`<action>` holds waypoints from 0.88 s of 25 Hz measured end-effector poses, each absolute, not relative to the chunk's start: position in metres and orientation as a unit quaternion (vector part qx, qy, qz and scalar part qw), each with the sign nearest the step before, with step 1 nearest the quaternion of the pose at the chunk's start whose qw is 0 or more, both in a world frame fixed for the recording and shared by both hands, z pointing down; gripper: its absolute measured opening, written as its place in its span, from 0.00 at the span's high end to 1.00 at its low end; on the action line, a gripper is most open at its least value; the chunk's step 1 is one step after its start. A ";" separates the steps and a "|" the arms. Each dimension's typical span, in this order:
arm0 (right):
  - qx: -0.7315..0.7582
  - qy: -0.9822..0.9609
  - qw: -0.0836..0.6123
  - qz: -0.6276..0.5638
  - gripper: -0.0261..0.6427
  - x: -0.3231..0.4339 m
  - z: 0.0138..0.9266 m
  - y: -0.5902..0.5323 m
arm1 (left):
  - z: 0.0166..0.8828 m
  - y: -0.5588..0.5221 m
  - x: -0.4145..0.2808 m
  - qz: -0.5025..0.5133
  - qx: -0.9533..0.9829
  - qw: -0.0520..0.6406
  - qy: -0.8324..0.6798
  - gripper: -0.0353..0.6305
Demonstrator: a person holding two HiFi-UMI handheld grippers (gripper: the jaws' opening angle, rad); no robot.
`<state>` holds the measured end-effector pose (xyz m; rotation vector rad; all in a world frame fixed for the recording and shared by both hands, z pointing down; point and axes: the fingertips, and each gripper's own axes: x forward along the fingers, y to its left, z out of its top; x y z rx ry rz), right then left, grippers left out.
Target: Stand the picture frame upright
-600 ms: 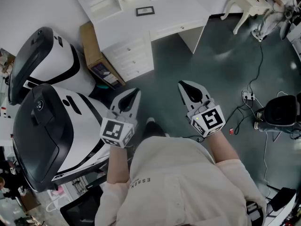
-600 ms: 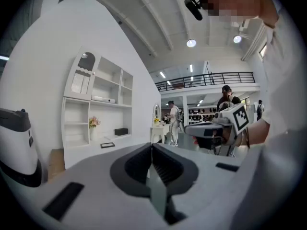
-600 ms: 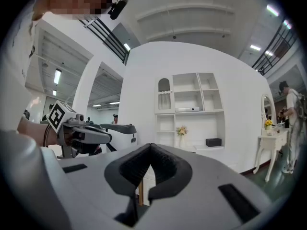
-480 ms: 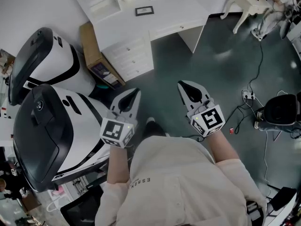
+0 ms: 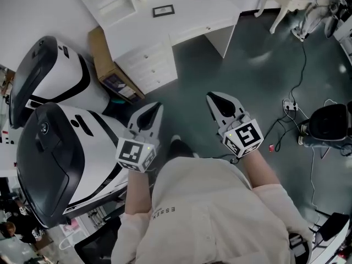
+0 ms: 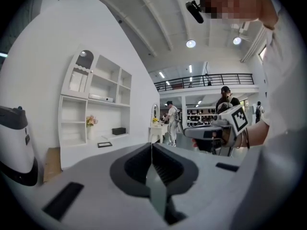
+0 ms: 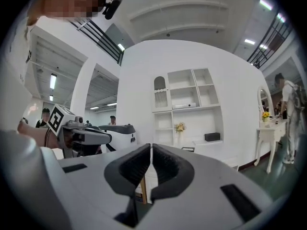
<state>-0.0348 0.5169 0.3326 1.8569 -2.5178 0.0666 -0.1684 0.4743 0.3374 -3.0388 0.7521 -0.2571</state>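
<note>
A small dark picture frame (image 5: 163, 10) lies flat on the white desk (image 5: 190, 21) at the far side of the room. It also shows as a small flat frame (image 6: 104, 144) in the left gripper view and as a frame (image 7: 188, 149) in the right gripper view. My left gripper (image 5: 155, 108) and right gripper (image 5: 213, 98) are held side by side at waist height over the floor, far from the desk. Both are shut with nothing between the jaws, as the left gripper (image 6: 151, 145) and right gripper (image 7: 151, 146) show in their own views.
The desk has drawers (image 5: 148, 65) and a shelf unit (image 6: 91, 104) holding a vase of flowers (image 6: 89, 122) and a black box (image 6: 118, 131). A cardboard box (image 5: 107, 62) leans beside it. Two large white-and-black machines (image 5: 55, 147) stand at left. Cables and a power strip (image 5: 290, 106) lie at right.
Both grippers hold the same pose, shut. In the head view the desk and floor have slid slightly up and to the left.
</note>
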 end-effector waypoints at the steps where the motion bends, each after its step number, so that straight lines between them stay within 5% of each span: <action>1: 0.594 -0.804 0.006 0.021 0.94 -0.033 0.333 0.517 | 0.338 0.473 -0.167 -0.080 -0.967 -0.001 0.243 0.94; 3: 0.597 -0.802 0.007 0.019 0.92 -0.029 0.333 0.517 | 0.338 0.469 -0.165 -0.075 -0.964 -0.002 0.254 0.91; 5: 0.594 -0.804 0.008 0.023 0.66 -0.027 0.335 0.515 | 0.340 0.465 -0.161 -0.074 -0.964 -0.003 0.257 0.79; 6: 0.592 -0.805 0.009 0.028 0.66 -0.025 0.337 0.513 | 0.341 0.464 -0.159 -0.075 -0.964 -0.007 0.253 0.73; 22: 0.589 -0.805 0.034 0.064 0.66 -0.005 0.359 0.394 | 0.362 0.355 -0.120 -0.102 -0.975 -0.021 0.194 0.73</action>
